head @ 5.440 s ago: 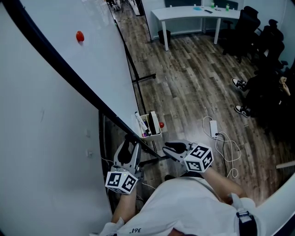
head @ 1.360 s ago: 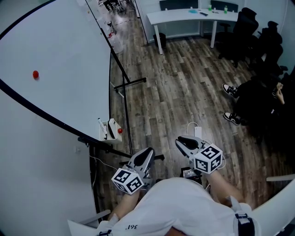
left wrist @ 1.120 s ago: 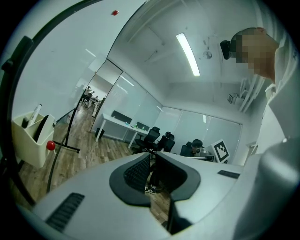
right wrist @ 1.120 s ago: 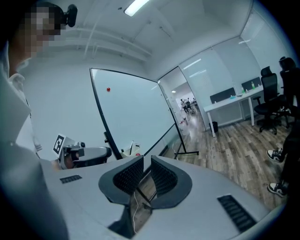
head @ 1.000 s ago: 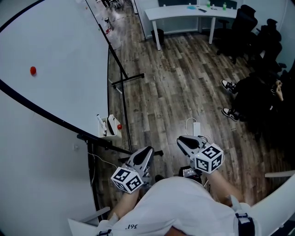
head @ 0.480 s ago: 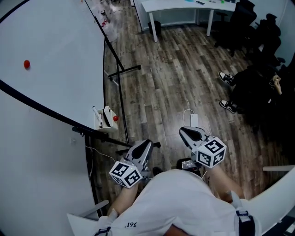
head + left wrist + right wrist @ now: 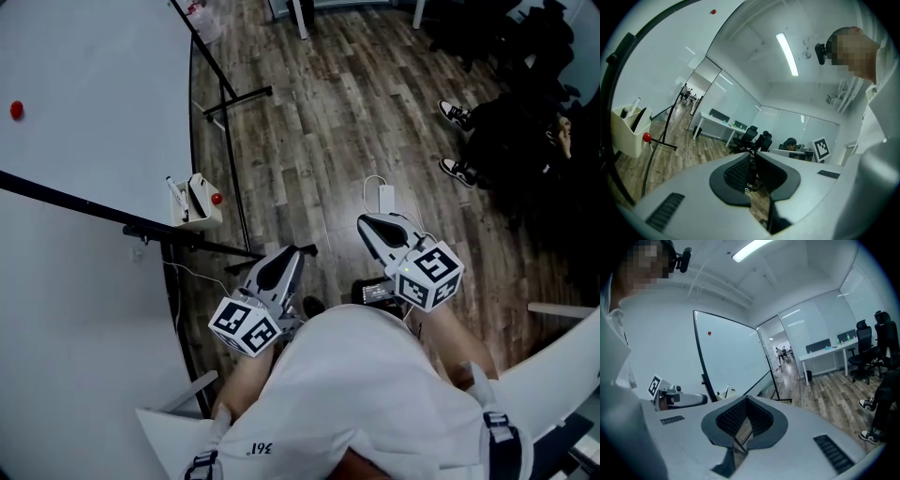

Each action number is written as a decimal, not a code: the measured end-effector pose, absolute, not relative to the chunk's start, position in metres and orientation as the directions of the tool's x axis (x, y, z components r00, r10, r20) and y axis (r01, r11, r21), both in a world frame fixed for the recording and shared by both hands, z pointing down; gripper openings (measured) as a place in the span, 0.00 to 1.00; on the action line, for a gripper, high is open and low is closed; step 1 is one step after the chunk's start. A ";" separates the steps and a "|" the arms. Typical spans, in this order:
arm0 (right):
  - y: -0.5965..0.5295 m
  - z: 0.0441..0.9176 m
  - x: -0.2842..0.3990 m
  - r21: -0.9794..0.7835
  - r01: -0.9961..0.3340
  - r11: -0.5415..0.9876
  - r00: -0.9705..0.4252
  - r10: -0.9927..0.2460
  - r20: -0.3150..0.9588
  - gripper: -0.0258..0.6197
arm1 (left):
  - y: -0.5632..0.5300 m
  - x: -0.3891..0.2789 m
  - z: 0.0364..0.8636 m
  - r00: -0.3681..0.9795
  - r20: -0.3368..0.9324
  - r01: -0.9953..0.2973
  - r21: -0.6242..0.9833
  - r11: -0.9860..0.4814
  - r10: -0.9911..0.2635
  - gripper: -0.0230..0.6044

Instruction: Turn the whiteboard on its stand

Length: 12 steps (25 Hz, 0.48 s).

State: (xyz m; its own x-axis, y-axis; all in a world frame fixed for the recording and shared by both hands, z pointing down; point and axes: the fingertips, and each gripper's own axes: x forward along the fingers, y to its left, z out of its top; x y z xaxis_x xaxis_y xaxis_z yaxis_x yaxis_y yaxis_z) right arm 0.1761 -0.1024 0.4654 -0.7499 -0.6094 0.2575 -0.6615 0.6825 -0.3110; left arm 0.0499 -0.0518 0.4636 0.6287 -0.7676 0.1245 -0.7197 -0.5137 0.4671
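Wood-plank flooring (image 7: 319,141) fills most of the head view, and the whiteboard (image 7: 94,112) is seen at the left on its stand (image 7: 234,94), with a marker tray (image 7: 195,204) hung at its framed edge and a red magnet (image 7: 17,110) on its face. Some seconds earlier both claws were held right at the board's black frame, beside the tray. Now they have been drawn back in front of the body, well apart from the board. The left claw (image 7: 289,258) is closed to a narrow slit with nothing in it, and the right claw (image 7: 370,225) is likewise closed and empty. The board is thus released and left standing alone. The turn is judged to be finished, or at least paused, since no hold is kept on it.
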 end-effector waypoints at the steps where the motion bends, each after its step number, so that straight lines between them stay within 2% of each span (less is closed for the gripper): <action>1: -0.101 0.466 0.176 -0.307 -0.661 0.684 -0.750 -0.608 0.259 0.08 | -0.051 0.049 0.464 0.626 0.128 -0.722 0.470 -0.508 -0.770 0.11; 12: -0.099 0.465 0.178 -0.247 -0.674 0.696 -0.738 -0.621 0.263 0.08 | -0.049 0.054 0.461 0.628 0.131 -0.727 0.452 -0.517 -0.767 0.11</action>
